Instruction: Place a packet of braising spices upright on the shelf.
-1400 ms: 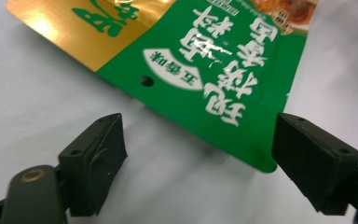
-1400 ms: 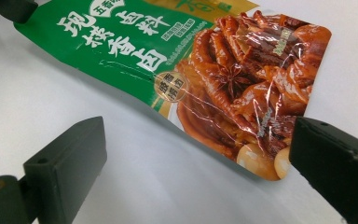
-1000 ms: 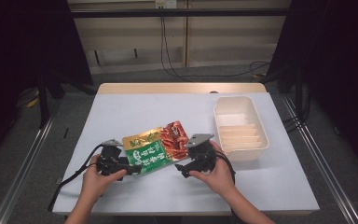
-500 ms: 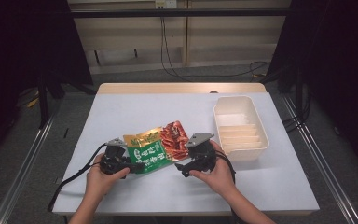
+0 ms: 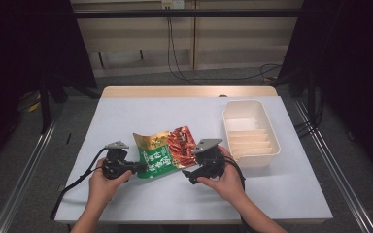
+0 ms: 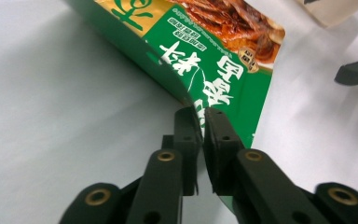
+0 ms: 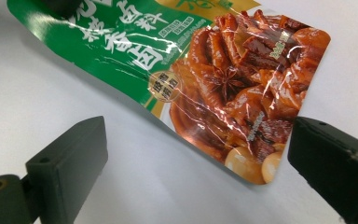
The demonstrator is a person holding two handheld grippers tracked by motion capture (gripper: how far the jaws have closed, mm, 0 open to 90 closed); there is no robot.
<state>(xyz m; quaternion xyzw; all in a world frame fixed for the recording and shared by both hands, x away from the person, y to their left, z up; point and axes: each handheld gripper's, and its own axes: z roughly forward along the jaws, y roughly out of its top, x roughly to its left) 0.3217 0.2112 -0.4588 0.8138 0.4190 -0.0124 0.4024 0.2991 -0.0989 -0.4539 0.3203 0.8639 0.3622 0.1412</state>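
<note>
On the white table (image 5: pixel 141 121), a cream tray (image 5: pixel 272 141) stands at right; left of it lies the snack pouch (image 5: pixel 167 151). We judge a lift underway: the left gripper (image 6: pixel 199 126) pinches the pouch's near-left edge, while the right gripper (image 7: pixel 196 158) stands wide beside its right corner and must close. The pouch's contents are unreadable.

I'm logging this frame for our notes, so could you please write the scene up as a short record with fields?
surface: white table
item: green and red food packet, its left edge raised
left gripper: shut on the packet's green edge
right gripper: open, jaws on either side of the packet's red corner
container: cream tray, to the right of the packet
</note>
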